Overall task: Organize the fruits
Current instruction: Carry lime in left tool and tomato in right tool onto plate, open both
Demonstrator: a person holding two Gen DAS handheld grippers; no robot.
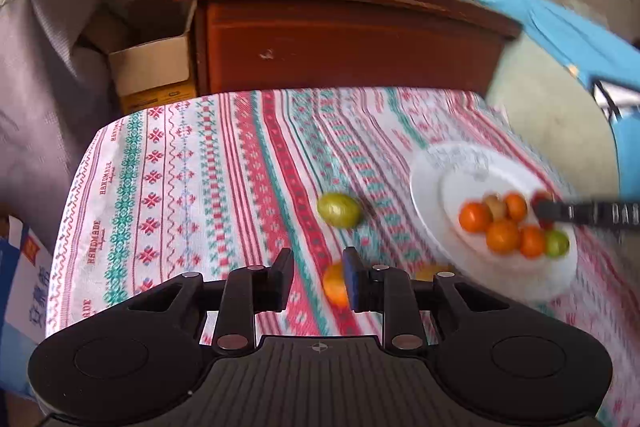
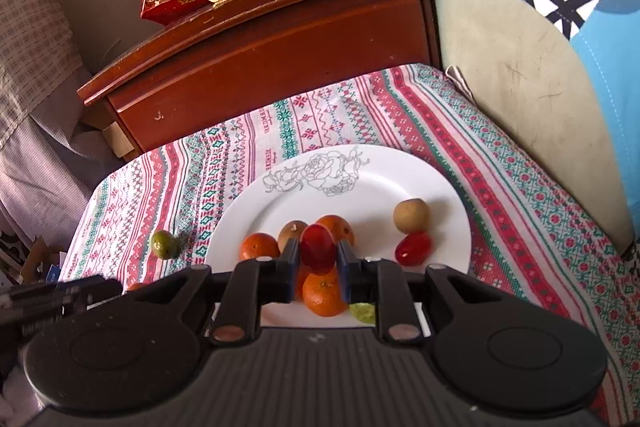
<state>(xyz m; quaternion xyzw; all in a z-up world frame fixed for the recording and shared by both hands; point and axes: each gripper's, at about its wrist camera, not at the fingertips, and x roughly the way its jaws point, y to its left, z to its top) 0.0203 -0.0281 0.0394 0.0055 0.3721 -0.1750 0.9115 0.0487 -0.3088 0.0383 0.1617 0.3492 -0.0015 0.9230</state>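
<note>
Now right fingers (image 2: 291, 267) pinch red fruit (image 2: 318, 247) above plate (image 2: 400, 179).

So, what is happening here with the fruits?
A person with a gripper in each hand is gathering fruits onto the white plate. The right gripper holds a red fruit over the plate, where oranges, another red fruit and brown fruits already lie. The left gripper is open above the cloth, next to an orange. A green fruit is on the cloth too.
</note>
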